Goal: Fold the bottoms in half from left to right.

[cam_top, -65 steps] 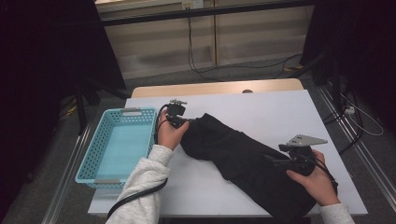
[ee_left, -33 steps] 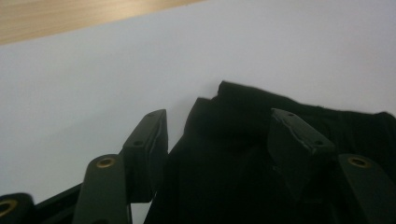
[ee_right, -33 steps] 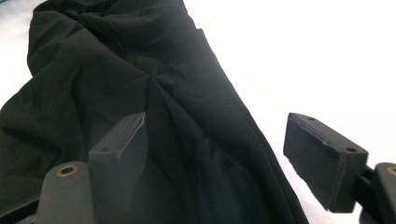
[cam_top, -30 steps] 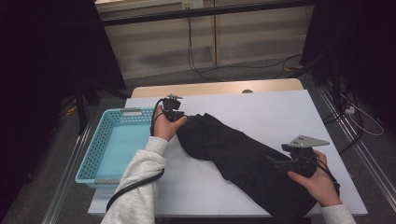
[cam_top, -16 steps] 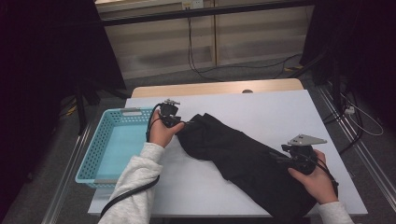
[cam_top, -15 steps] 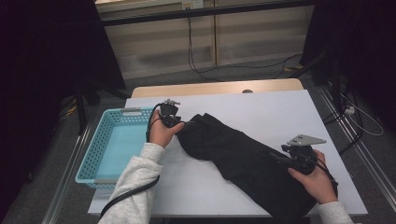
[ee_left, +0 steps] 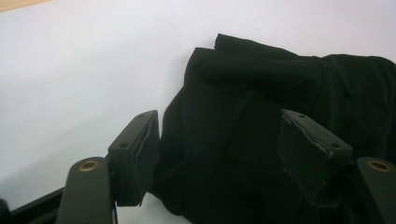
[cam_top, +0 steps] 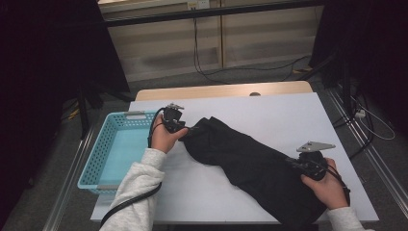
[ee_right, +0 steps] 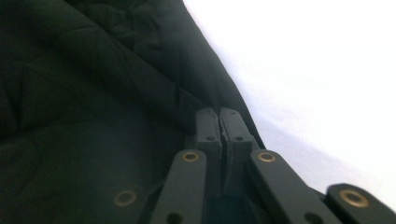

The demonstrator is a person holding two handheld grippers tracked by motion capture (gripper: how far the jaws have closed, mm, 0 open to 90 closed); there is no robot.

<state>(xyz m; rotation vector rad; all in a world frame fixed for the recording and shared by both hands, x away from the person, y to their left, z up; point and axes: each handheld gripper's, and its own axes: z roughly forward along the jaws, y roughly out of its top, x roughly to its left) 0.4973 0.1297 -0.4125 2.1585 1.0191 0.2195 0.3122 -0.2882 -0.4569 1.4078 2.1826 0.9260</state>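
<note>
A black garment [cam_top: 250, 163] lies crumpled in a long diagonal heap on the white table [cam_top: 269, 110]. My left gripper [cam_top: 186, 129] is at its upper left end. In the left gripper view that gripper [ee_left: 222, 135] is open, its jaws wide apart on either side of the garment's [ee_left: 261, 84] edge, the pads not pressing it. My right gripper [cam_top: 294, 162] is at the garment's lower right part. In the right gripper view its jaws have just closed, and it [ee_right: 219, 114] is shut with the pads pressed together on a fold at the garment's [ee_right: 93, 116] edge.
A light blue plastic basket [cam_top: 130, 114] stands at the table's left side, next to my left hand. Bare white table surface lies behind the garment and in front of it on the left. A wooden edge runs along the table's far side.
My left hand has shifted slightly left, to the garment's tip. The right hand has stayed in place on the garment.
</note>
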